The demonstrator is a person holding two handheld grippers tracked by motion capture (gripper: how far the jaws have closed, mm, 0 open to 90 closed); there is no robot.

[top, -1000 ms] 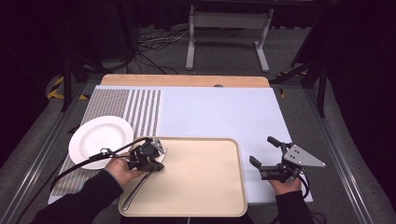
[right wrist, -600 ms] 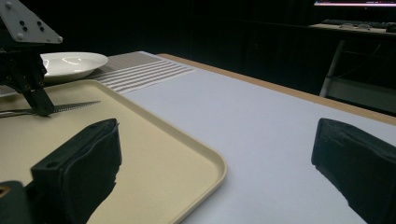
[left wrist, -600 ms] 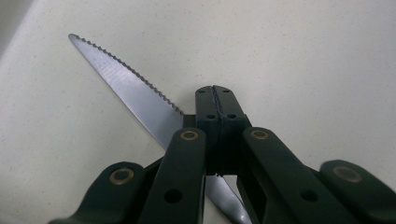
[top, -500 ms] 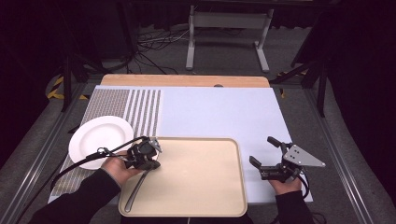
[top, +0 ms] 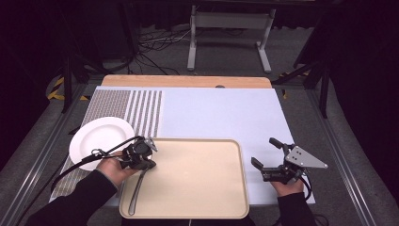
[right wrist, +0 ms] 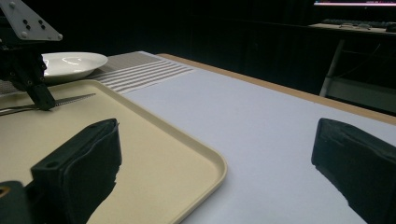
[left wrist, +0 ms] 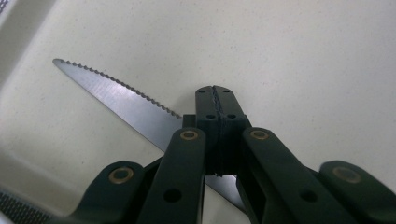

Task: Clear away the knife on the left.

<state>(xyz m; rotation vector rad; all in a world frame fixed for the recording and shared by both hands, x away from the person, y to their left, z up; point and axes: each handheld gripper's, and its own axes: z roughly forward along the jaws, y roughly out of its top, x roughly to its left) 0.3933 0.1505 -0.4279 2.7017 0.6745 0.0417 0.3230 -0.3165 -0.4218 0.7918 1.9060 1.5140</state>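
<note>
Fingers of left gripper point(left wrist: 215, 100) pressed together, clamped on the knife point(left wrist: 116, 93) near where blade meets handle. Knife lying flat on the beige tray point(top: 197, 197), at its left side, serrated blade pointing to the far left corner, handle running toward the near edge. Left gripper point(top: 141, 157) seen from above at the far left part of the tray, held by the left hand point(top: 113, 168), cable trailing over the white plate point(top: 101, 139). Plate resting on the desk point(top: 216, 113) just left of the tray, partly on the striped mat point(top: 141, 106). Fingers of right gripper point(top: 266, 155) wide apart, nothing between them, above the white desk surface just right of the tray, well apart from the knife.
</note>
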